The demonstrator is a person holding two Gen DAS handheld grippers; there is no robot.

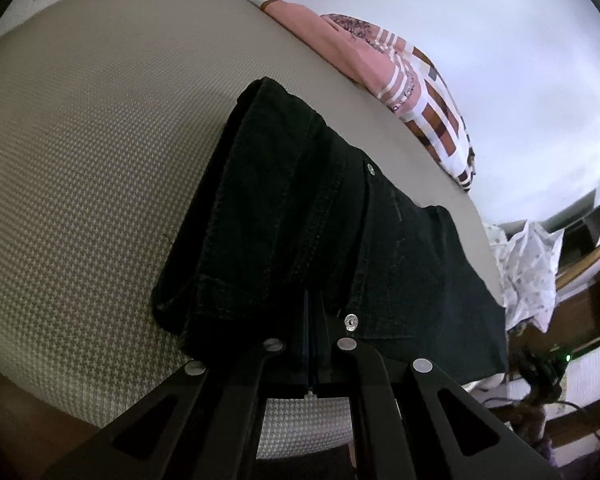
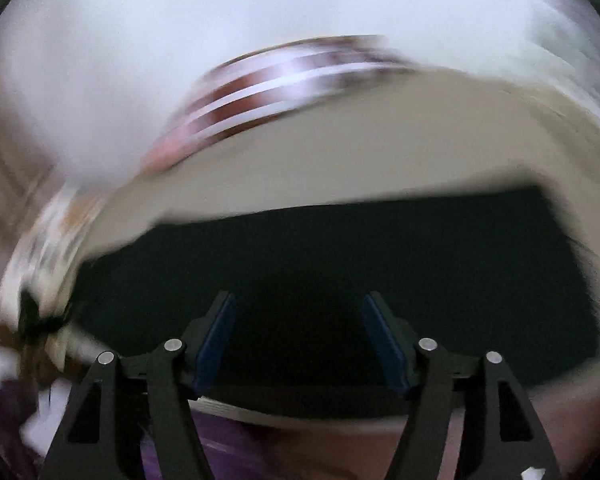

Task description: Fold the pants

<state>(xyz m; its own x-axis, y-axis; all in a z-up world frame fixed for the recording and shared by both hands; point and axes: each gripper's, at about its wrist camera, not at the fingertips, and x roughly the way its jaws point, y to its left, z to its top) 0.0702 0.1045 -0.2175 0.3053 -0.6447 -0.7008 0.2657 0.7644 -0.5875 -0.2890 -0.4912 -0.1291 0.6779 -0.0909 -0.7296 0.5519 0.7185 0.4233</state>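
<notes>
Black denim pants [image 1: 320, 232], already folded into a thick bundle, run from the centre of my left view toward its lower right, lying on the beige woven-textured mattress [image 1: 100, 160]. I judge them heavy and limp yet stiff at the seams and riveted waistband, so layers should hold but sag if lifted by 1 corner. My left gripper [image 1: 314, 320] is at the bottom centre, fingers together, clamped on the bundle's near edge. My right gripper [image 2: 298, 340], bottom centre of its blurred view, has its 2 blue pads [image 2: 216, 344] apart over dark cloth, gripping nothing. I would take thick folded edges.
</notes>
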